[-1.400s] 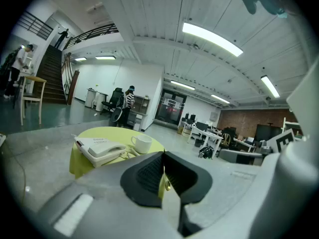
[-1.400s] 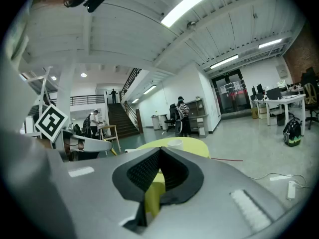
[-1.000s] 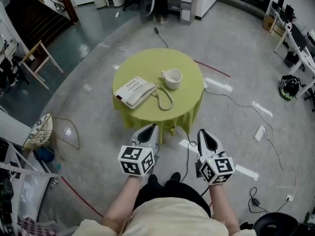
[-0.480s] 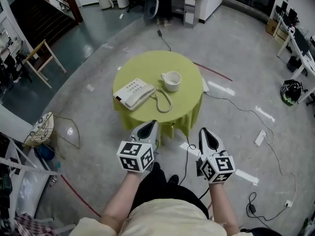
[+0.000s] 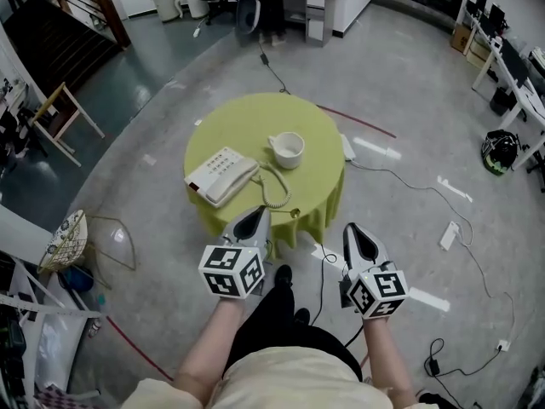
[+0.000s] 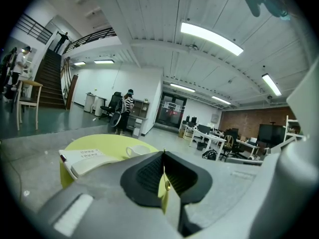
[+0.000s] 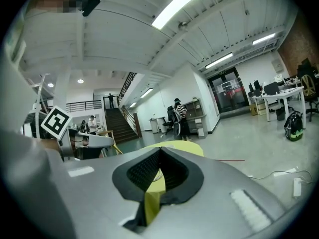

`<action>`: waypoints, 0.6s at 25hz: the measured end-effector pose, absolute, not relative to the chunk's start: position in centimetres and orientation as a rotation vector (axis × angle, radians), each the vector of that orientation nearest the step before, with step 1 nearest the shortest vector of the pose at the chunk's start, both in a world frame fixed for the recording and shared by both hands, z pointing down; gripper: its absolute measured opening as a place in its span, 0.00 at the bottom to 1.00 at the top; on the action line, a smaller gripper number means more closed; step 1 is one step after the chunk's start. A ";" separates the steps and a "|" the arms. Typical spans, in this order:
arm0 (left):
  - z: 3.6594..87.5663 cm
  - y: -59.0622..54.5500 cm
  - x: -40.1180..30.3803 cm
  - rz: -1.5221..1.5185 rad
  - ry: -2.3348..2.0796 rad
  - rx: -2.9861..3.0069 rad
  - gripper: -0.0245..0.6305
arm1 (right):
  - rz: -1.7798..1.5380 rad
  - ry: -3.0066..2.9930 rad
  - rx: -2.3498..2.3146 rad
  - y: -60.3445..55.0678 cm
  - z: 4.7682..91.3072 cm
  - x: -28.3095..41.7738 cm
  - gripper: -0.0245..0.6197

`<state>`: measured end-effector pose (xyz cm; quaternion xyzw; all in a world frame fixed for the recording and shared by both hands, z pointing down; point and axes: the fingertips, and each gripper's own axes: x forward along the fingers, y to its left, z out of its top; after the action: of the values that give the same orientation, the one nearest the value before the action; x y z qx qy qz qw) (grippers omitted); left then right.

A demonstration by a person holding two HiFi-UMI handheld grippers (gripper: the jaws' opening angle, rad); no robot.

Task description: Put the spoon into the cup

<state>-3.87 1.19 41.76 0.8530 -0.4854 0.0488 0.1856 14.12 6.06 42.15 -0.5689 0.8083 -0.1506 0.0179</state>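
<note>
A white cup (image 5: pixel 288 148) stands on the round table with a yellow-green cloth (image 5: pixel 317 126); the left gripper view also shows the cup (image 6: pixel 137 150). At the table's near edge lies a small gold-coloured thing (image 5: pixel 295 214), possibly the spoon, too small to tell. My left gripper (image 5: pixel 259 215) hangs just short of that edge, shut and empty. My right gripper (image 5: pixel 351 228) is beside it over the floor, shut with nothing held. In the gripper views the left gripper (image 6: pixel 163 153) and the right gripper (image 7: pixel 160 148) both point level at the table.
A white telephone (image 5: pixel 220 175) with a coiled cord lies left of the cup. Cables and a white power strip (image 5: pixel 450 233) trail over the floor at the right. A wooden chair (image 5: pixel 53 118) and a wire basket (image 5: pixel 111 239) stand at the left, desks at the far right.
The table has drawn nearer and shifted slightly left in the head view, and a foot has stepped forward. Both grippers stay shut, moving forward together.
</note>
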 end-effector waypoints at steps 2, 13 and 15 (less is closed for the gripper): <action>41.9 -0.1 -4.0 0.133 -1.365 2.397 0.05 | -0.477 2.519 -1.769 5.1 42.4 13.9 0.04; 42.3 -8.5 -5.2 0.145 -1.339 2.407 0.05 | -0.508 2.504 -1.805 -2.6 43.1 13.1 0.04; 42.3 -9.9 -5.2 0.143 -1.322 2.415 0.05 | -0.519 2.498 -1.814 -4.0 43.4 12.9 0.04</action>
<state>-5.17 -9.88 42.32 0.8599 -0.4706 0.0511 0.1913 12.86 -3.99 43.38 -0.5794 0.7980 -0.1659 0.0056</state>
